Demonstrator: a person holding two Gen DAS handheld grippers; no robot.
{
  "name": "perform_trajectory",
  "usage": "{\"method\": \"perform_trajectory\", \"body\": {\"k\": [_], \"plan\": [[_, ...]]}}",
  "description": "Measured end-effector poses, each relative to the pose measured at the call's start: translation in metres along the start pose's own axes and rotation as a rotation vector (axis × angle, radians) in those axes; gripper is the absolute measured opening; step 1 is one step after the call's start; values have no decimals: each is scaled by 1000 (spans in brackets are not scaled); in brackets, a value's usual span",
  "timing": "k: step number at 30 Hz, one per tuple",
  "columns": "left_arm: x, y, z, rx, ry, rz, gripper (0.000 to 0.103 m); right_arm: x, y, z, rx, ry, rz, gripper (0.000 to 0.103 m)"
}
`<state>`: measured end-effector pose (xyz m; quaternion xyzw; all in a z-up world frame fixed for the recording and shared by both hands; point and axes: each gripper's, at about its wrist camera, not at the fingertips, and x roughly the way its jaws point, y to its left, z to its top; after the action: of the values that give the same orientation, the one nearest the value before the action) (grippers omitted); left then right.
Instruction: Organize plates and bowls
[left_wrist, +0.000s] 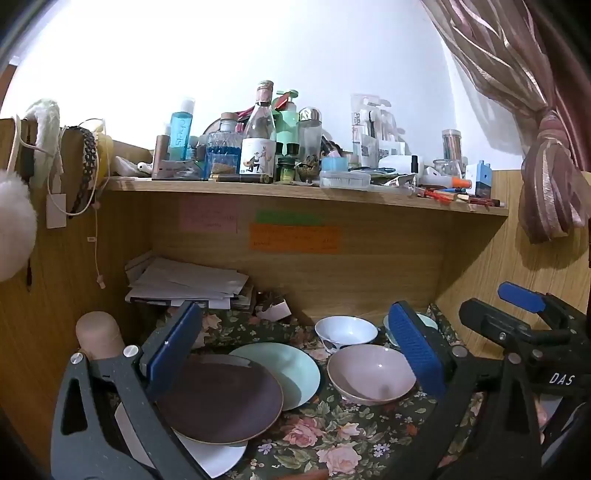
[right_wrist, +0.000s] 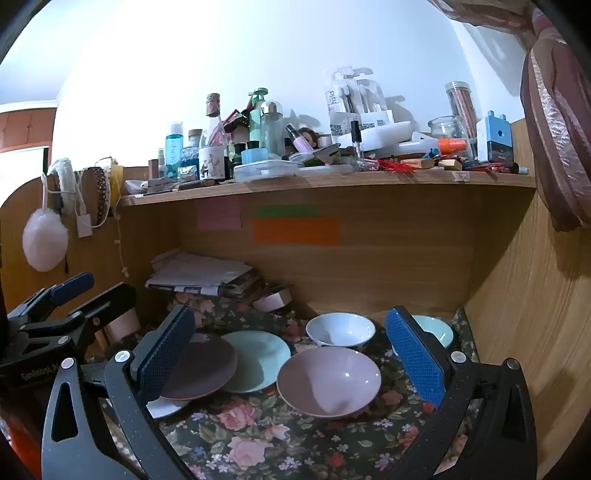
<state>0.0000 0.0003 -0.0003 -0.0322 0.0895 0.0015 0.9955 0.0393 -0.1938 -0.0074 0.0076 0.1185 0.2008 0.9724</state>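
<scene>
Plates and bowls lie on a table covered with a dark floral cloth (right_wrist: 258, 435), set in a wooden alcove. Ahead of the left hand-held gripper (left_wrist: 295, 354), whose jaws stand wide apart and empty, a brown plate (left_wrist: 218, 402) overlaps a green plate (left_wrist: 291, 373) and a white plate (left_wrist: 218, 458). Between the equally wide, empty jaws of the right hand-held gripper (right_wrist: 291, 358) sits a pink bowl (right_wrist: 328, 380), with a white bowl (right_wrist: 340, 328) beyond and a green bowl (right_wrist: 439, 328) behind its right finger. Above, a shelf (right_wrist: 332, 184) is crowded with bottles.

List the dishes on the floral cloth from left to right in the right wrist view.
white plate → dark brown plate → mint green plate → pink bowl → light blue bowl
</scene>
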Motion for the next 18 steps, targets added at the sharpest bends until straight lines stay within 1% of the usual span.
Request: {"method": "perform_trajectory", "body": {"k": [4,9,10,18], "plan": [[1,1,-1,-9,16,4,103,0,0,0,2,5,-2,103],[1,1,1,-29,14,2,103,0,0,0,1,4,-2,103],[-1,3,-5,-24,8,-7,103,0,0,0,1,4,-2,103],[1,3,-2,-16,6,-3,103,0,0,0,5,3,-2,103]]}}
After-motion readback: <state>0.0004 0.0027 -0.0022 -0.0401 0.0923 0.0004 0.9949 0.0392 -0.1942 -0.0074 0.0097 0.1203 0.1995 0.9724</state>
